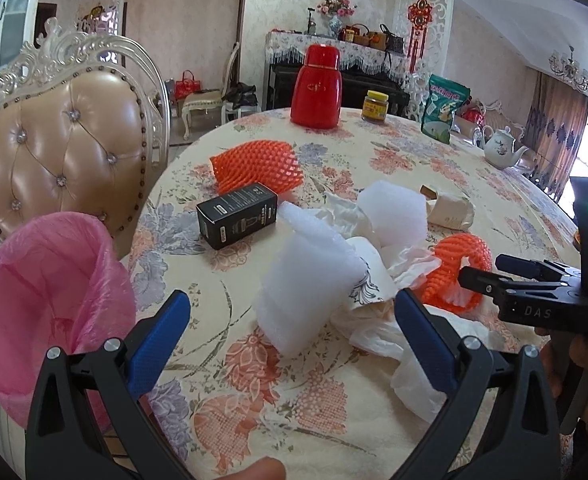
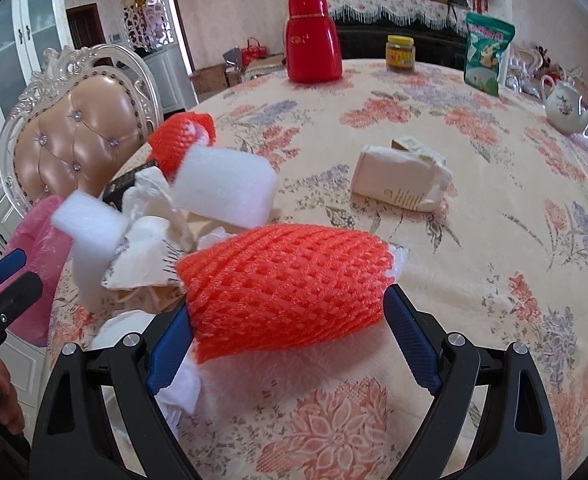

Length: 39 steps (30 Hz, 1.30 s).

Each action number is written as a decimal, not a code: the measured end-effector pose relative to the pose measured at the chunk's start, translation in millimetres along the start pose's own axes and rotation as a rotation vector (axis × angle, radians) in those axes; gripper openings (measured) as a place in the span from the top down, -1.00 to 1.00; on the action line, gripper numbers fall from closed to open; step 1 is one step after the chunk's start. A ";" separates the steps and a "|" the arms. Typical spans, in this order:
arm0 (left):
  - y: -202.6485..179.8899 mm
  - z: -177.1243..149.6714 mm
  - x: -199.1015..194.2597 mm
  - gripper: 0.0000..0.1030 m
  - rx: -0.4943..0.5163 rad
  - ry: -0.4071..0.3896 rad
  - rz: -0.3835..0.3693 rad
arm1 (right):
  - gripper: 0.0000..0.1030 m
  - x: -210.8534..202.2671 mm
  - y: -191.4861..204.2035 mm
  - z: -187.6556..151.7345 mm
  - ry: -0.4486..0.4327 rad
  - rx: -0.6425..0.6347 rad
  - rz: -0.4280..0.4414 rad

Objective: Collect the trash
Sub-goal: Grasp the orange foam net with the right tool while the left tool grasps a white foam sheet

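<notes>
Two blue-padded fingers (image 2: pixel 171 346) of our right gripper (image 2: pixel 289 332) stand spread on either side of the near orange foam net (image 2: pixel 285 292), its long axis lying across the gap, so closing would pinch it end to end rather than across its waist. We cannot tell whether the pads already touch it. Our left gripper (image 1: pixel 294 324) is spread too, empty, facing the white foam block (image 1: pixel 310 288) and crumpled tissue (image 1: pixel 406 344) heaped on the worktop (image 1: pixel 334 152). Farther left, off the worktop's edge, the pink-lined bin (image 1: pixel 41 292) gapes beside our left fingers. We judge the right hand nearer the net, the left nearer the bin.
</notes>
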<state>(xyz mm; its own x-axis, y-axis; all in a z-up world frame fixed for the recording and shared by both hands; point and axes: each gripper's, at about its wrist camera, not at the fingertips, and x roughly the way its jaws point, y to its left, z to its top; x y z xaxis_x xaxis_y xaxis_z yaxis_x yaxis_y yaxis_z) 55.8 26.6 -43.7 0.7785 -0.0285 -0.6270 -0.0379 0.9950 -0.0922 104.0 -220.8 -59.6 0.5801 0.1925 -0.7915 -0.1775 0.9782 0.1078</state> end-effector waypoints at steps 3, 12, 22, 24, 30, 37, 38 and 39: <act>1.3 0.5 11.2 -0.91 0.001 0.024 -0.019 | -0.56 6.6 -2.0 -0.8 0.016 0.004 0.004; 12.7 2.7 40.0 -0.91 -0.020 0.079 -0.089 | 0.06 1.3 -8.3 -3.0 0.009 -0.001 0.006; 19.5 8.9 64.6 -0.86 -0.027 0.110 -0.173 | 0.29 -21.6 -19.2 -8.2 -0.031 0.016 0.002; 20.5 8.7 69.1 -0.80 -0.026 0.117 -0.196 | 0.29 -27.2 -22.2 -8.6 -0.042 0.025 0.002; 19.4 8.6 71.2 -0.31 -0.018 0.125 -0.237 | 0.31 -40.9 -23.0 -6.5 -0.069 0.024 -0.002; 15.3 6.8 59.3 -0.30 -0.007 0.110 -0.233 | 0.31 -51.1 -16.9 -5.2 -0.097 0.016 0.005; 15.8 6.3 55.5 -0.30 -0.008 0.105 -0.231 | 0.31 -53.3 -16.0 -5.2 -0.103 0.013 0.003; 16.2 6.9 50.9 -0.30 -0.010 0.097 -0.227 | 0.31 -56.0 -15.2 -4.6 -0.110 0.012 0.003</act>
<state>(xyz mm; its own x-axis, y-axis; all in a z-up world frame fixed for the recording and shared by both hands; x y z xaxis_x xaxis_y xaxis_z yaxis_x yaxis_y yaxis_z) 99.2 41.9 -71.8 0.7041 -0.2607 -0.6605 0.1245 0.9611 -0.2466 70.5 -246.8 -19.7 0.6636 0.2019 -0.7203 -0.1698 0.9784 0.1178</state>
